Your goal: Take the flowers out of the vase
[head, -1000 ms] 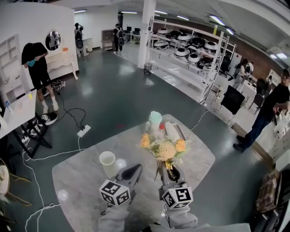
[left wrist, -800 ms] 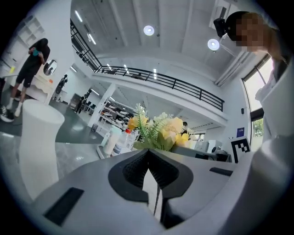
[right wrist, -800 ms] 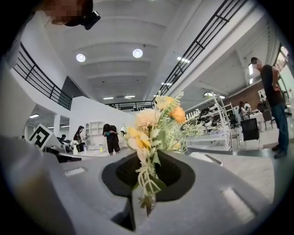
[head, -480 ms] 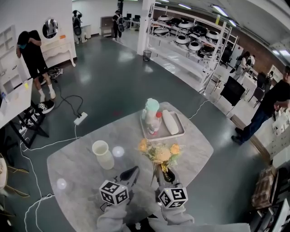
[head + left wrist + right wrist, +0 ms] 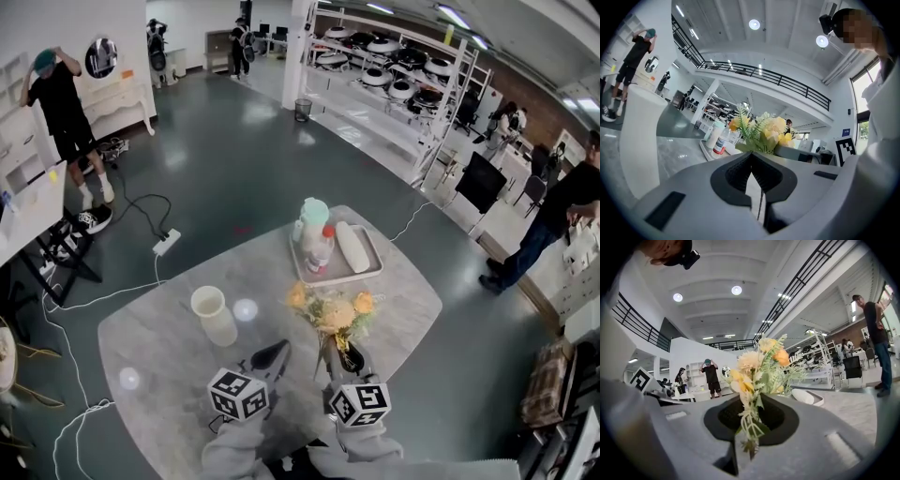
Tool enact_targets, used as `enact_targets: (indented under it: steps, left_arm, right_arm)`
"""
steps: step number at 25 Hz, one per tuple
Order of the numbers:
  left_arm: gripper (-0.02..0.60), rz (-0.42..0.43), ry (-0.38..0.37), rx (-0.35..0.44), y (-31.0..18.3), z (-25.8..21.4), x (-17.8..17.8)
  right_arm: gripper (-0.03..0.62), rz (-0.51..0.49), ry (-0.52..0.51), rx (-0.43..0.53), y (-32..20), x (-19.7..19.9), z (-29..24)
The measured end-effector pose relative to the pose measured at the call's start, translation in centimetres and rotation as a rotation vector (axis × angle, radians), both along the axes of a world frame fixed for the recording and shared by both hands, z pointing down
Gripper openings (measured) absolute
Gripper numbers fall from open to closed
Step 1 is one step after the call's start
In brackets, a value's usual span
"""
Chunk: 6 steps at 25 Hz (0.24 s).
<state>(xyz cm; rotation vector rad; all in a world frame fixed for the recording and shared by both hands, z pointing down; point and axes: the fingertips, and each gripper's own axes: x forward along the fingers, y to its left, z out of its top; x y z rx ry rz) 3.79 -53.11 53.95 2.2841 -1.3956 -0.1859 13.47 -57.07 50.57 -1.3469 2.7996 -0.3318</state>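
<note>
A bunch of yellow, orange and cream flowers (image 5: 334,312) is out of the vase and sticks forward over the marble table (image 5: 164,370). My right gripper (image 5: 346,353) is shut on its stems. In the right gripper view the flowers (image 5: 759,365) rise from between the jaws of the right gripper (image 5: 747,430). The white vase (image 5: 215,316) stands upright at the table's left, clear of both grippers. My left gripper (image 5: 280,347) lies beside the right one, shut and holding nothing. The left gripper view shows the left gripper (image 5: 751,159), the vase (image 5: 640,140) close at left and the flowers (image 5: 761,132) ahead.
A tray (image 5: 370,273) at the table's far side holds a pale green-topped bottle (image 5: 313,225), a red-capped bottle (image 5: 321,251) and a white oblong thing (image 5: 352,247). People stand around the room, and a cable with a power strip (image 5: 166,244) lies on the floor.
Both grippers have come down toward the table, the flowers going with the right one. In the last half second they have kept still. A person at the far left has raised both hands to the head.
</note>
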Motion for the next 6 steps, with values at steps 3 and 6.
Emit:
enact_targets:
  steps: [3, 6]
  left_arm:
    - [0.002, -0.002, 0.002, -0.004, 0.02, 0.06, -0.07]
    - [0.002, -0.005, 0.006, -0.003, 0.00, 0.07, -0.02]
  right_arm:
    - [0.061, 0.002, -0.001, 0.003, 0.03, 0.04, -0.06]
    - [0.061, 0.007, 0.002, 0.003, 0.04, 0.36, 0.01]
